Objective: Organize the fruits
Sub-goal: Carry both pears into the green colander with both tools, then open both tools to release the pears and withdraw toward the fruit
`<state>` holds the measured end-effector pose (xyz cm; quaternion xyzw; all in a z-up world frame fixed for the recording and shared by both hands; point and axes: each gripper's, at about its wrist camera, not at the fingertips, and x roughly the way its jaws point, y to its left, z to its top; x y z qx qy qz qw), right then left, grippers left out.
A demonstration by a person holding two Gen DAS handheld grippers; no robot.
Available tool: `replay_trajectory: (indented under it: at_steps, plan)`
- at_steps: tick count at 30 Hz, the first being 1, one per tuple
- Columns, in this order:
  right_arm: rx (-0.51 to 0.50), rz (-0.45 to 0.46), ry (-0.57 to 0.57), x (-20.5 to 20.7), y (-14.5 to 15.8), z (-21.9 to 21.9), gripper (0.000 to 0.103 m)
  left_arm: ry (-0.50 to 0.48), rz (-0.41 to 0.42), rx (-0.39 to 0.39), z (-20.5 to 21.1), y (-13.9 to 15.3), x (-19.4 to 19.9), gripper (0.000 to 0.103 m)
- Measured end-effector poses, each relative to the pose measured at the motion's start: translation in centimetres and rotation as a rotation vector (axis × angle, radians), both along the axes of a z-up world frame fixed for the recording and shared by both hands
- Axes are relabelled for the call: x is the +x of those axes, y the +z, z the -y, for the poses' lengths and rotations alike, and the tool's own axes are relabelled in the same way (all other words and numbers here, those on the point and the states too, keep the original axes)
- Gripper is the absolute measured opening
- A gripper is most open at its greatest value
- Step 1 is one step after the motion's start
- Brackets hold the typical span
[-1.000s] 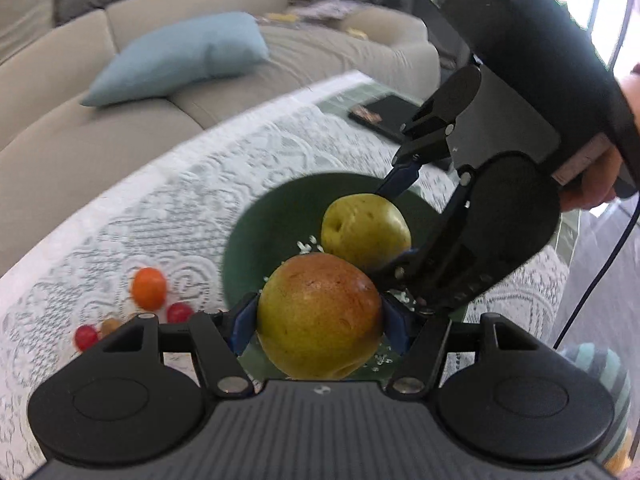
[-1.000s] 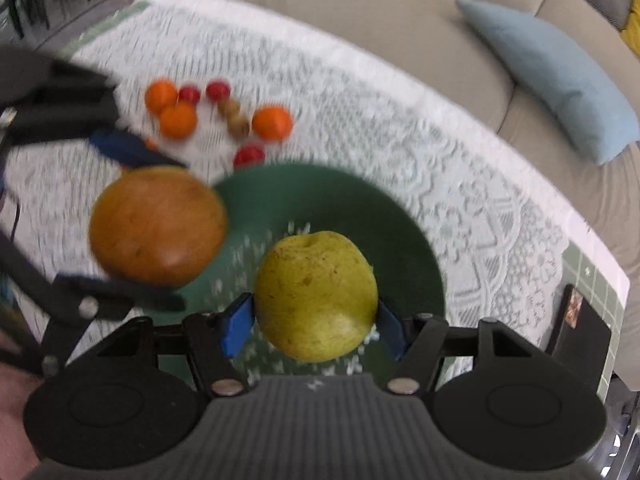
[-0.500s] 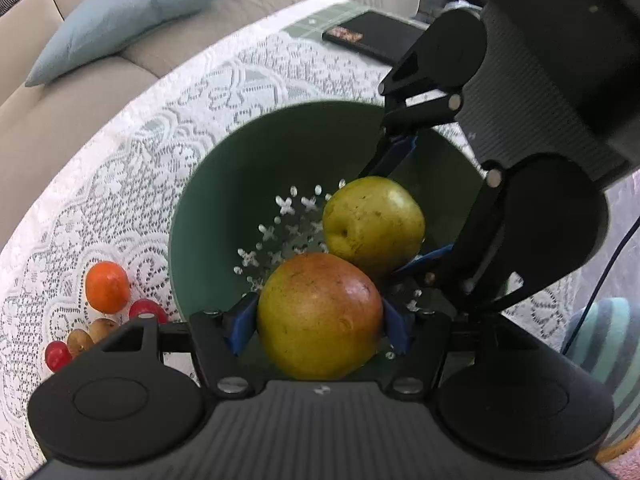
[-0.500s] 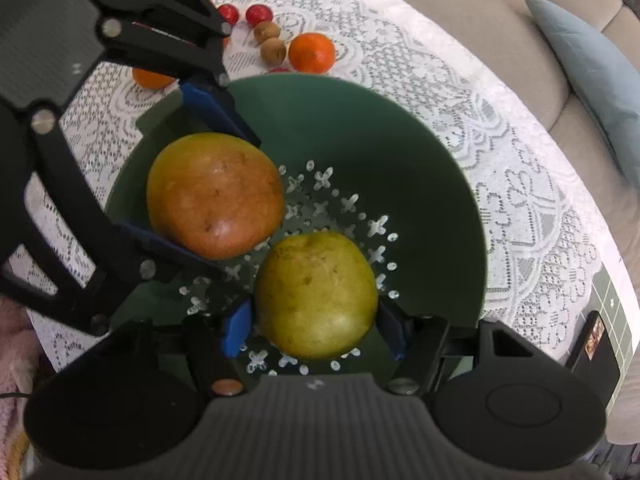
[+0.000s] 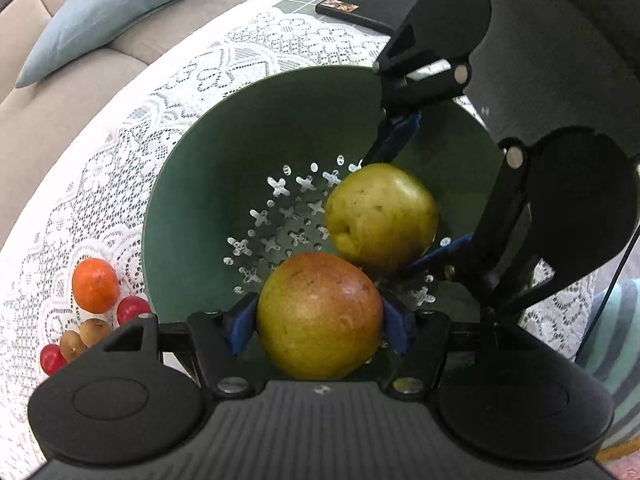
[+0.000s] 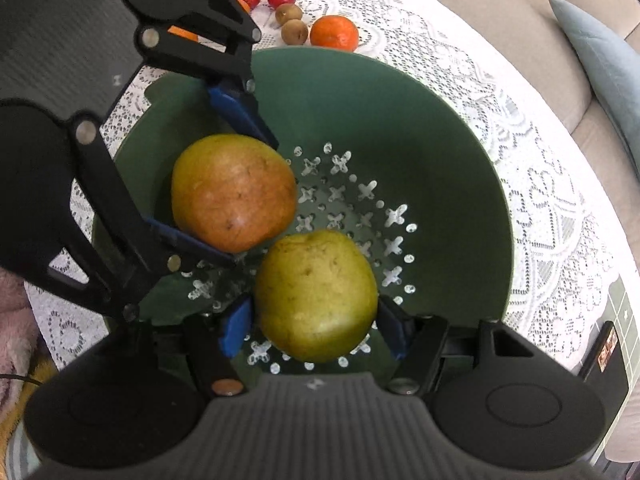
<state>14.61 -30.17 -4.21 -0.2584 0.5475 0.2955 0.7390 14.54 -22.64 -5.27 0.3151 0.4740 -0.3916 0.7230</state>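
The left gripper [image 5: 319,322] had its jaws clamped on a reddish apple [image 5: 319,314], one blue pad pressed to each side of the fruit. The right gripper [image 6: 316,326] had its jaws clamped on a yellow-green apple [image 6: 316,296] in the same way. Both apples sat low inside a green bowl [image 5: 224,152], over its floor of cross-shaped and round holes, and the two fruits lay just beside each other, close enough that whether they touched could not be told. Whether either apple rested on the floor of the bowl could not be told either.

In the right wrist view the reddish apple [image 6: 234,192] lay to the far side of the yellow-green one, with the left gripper [image 6: 224,184] reaching into the bowl [image 6: 460,168] across its rim. In the left wrist view the yellow-green apple [image 5: 380,216] appeared beyond the reddish one, between the blue pads of the right gripper [image 5: 404,208].

The bowl stood on a counter covered by a white lace cloth [image 5: 120,168]. Outside the bowl, near its rim, lay a small cluster of loose fruit: a tangerine [image 5: 95,285], a red cherry tomato [image 5: 133,309] touching it, and two small brown fruits [image 5: 94,330] just beside those. A black phone [image 5: 360,10] lay near the far edge of the counter. Beyond that edge stood a beige sofa [image 5: 60,92] with a pale blue cushion [image 5: 108,12] on it.
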Motion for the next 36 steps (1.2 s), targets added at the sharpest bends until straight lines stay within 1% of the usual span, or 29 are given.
replay_trajectory:
  at_steps: [2,5,10,13,16,21,25,27,29,32,36]
  plan:
    - [-0.003,0.006,0.001,0.0,0.0,0.1,0.064,-0.009,0.004,0.001,0.1,-0.1,-0.1,0.074]
    - [-0.014,0.014,-0.005,0.0,0.2,0.2,0.067,-0.003,-0.003,-0.004,0.2,-0.1,-0.1,0.074]
    - [-0.033,0.030,0.000,-0.1,0.5,0.4,0.069,0.004,0.008,-0.012,0.1,0.1,-0.3,0.075]
    - [-0.011,0.040,-0.004,-0.2,1.2,0.7,0.072,0.014,0.002,-0.058,-0.3,1.0,-0.4,0.077]
    - [-0.010,0.052,-0.002,-0.4,1.6,0.7,0.073,0.034,-0.011,-0.107,-0.7,2.0,-0.3,0.078]
    - [0.007,0.084,-0.009,-1.0,2.9,0.6,0.073,0.037,0.020,-0.161,-1.6,3.9,-1.2,0.078]
    - [0.044,0.148,-0.031,-2.1,4.8,0.4,0.073,0.037,0.061,-0.218,-3.2,6.5,-2.3,0.078]
    - [0.077,0.189,-0.082,-2.3,5.8,0.2,0.073,0.058,0.082,-0.240,-4.2,7.7,-2.7,0.078]
    - [0.135,0.199,-0.128,-2.4,6.5,0.0,0.073,0.086,0.103,-0.260,-5.4,8.8,-2.9,0.078]
    - [0.202,0.219,-0.165,-2.5,7.4,-1.1,0.073,0.131,0.140,-0.273,-7.2,10.1,-2.9,0.078]
    - [0.273,0.260,-0.176,-2.4,8.6,-3.3,0.073,0.201,0.176,-0.282,-10.0,11.3,-2.4,0.078]
